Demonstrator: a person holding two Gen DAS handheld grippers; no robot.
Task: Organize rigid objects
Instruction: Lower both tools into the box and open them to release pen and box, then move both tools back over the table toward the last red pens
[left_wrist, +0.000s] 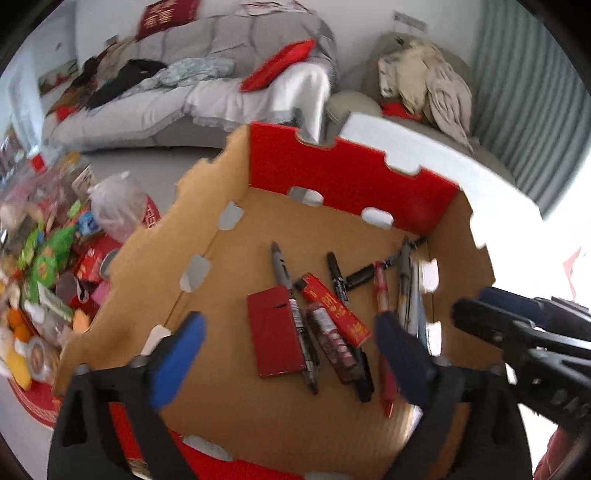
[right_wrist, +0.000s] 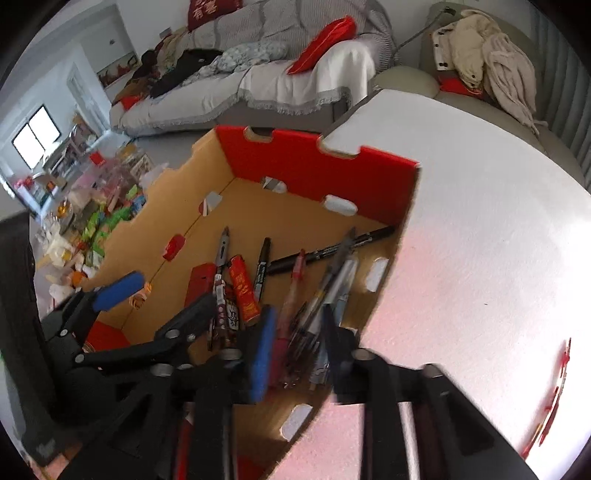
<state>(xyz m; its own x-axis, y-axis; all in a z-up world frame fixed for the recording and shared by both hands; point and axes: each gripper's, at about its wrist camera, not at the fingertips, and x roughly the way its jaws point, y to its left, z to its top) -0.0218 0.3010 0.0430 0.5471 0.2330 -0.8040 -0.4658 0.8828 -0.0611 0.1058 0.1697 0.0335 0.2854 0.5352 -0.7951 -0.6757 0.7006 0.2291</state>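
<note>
Right tool (right_wrist: 295, 347) open, blurred pens (right_wrist: 332, 291) beneath

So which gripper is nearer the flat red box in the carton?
Left. The left gripper hangs open right over the flat red box, while the right gripper sits off to the side, over the pens.

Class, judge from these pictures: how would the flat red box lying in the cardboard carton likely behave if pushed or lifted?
The flat red box looks rigid and probably light. Lying flat, it would likely slide on the carton floor, not roll.
</note>
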